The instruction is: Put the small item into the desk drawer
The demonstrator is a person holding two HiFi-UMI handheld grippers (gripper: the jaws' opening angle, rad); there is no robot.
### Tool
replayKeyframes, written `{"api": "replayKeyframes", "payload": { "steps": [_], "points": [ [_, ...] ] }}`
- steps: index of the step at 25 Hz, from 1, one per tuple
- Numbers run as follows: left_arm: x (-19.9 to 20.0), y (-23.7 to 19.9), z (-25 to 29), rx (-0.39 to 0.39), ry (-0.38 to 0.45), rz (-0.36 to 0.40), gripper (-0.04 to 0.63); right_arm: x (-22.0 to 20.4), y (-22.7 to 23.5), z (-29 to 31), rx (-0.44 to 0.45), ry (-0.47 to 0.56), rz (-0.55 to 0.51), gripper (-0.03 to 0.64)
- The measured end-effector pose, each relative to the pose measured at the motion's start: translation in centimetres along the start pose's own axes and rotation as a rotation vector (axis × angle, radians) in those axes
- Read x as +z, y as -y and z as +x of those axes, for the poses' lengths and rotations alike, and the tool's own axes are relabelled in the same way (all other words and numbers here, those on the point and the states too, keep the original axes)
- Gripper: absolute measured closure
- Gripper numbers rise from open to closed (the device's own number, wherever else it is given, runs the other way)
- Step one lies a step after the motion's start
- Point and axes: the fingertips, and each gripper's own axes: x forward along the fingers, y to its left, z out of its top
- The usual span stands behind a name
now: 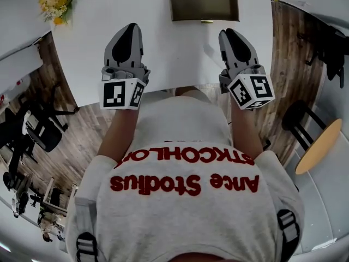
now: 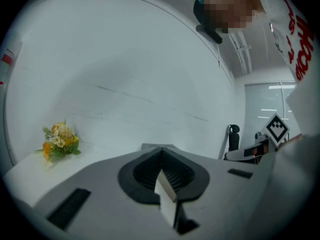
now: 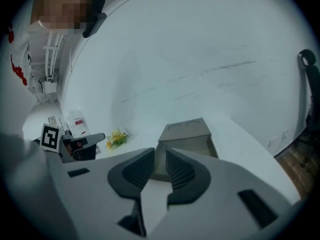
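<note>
An olive-brown desk drawer box (image 1: pixel 204 1) stands on the white desk (image 1: pixel 163 48) at the far middle, its small gold handle (image 1: pixel 206 21) facing me. In the right gripper view the drawer box (image 3: pixel 187 136) lies straight ahead of the jaws. No small item shows in any view. My left gripper (image 1: pixel 130 28) hovers over the desk's near part, left of the box, and its jaws (image 2: pixel 161 153) meet with nothing between them. To the right of it, my right gripper (image 1: pixel 228 33) is held just short of the box. Its jaws (image 3: pixel 160 159) stand a little apart and hold nothing.
A small bunch of yellow flowers (image 1: pixel 57 1) sits at the desk's far left corner. Wooden floor surrounds the desk, with a black office chair (image 1: pixel 41 130) at the left and a round wooden stool (image 1: pixel 322 146) at the right. My own torso in a grey shirt fills the lower head view.
</note>
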Motion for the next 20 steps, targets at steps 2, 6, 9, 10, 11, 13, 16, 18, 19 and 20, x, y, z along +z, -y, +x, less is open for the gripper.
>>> {"api": "replayKeyframes", "payload": {
  "steps": [2, 6, 9, 10, 11, 13, 16, 18, 19, 20],
  "points": [
    [-0.9, 0.2, -0.2, -0.001, -0.023, -0.009, 0.588, -1.9, 0.3, -0.1, 0.003, -0.057, 0.001, 0.528],
    [-2.9, 0.1, -0.7, 0.001, -0.066, -0.025, 0.588, -6.4, 0.8, 0.0, 0.01, -0.175, 0.018, 0.494],
    [-4.4, 0.1, -0.9, -0.004, -0.096, -0.035, 0.588, -10.6, 1.1, 0.1, 0.024, -0.296, 0.034, 0.444],
    [-4.8, 0.2, -1.0, -0.007, -0.105, -0.04, 0.588, -11.7, 1.2, -0.1, 0.02, -0.33, 0.019, 0.434],
    [-5.1, 0.3, -1.0, -0.009, -0.112, -0.044, 0.588, -12.6, 1.4, -0.3, 0.011, -0.357, -0.006, 0.431],
    [-5.5, 0.6, -1.0, -0.015, -0.122, -0.048, 0.588, -14.1, 1.8, -0.8, -0.006, -0.402, -0.072, 0.428],
    [-6.0, 1.0, -1.1, -0.022, -0.131, -0.052, 0.588, -15.8, 2.2, -1.5, -0.024, -0.457, -0.166, 0.419],
    [-6.1, 1.1, -1.1, -0.024, -0.133, -0.053, 0.588, -16.2, 2.3, -1.6, -0.035, -0.47, -0.207, 0.419],
    [-6.2, 1.0, -1.1, -0.024, -0.134, -0.054, 0.588, -16.3, 2.4, -1.6, -0.038, -0.476, -0.219, 0.419],
    [-6.2, 0.8, -1.1, -0.022, -0.134, -0.054, 0.588, -16.4, 2.4, -1.5, -0.041, -0.483, -0.228, 0.419]
  ]
}}
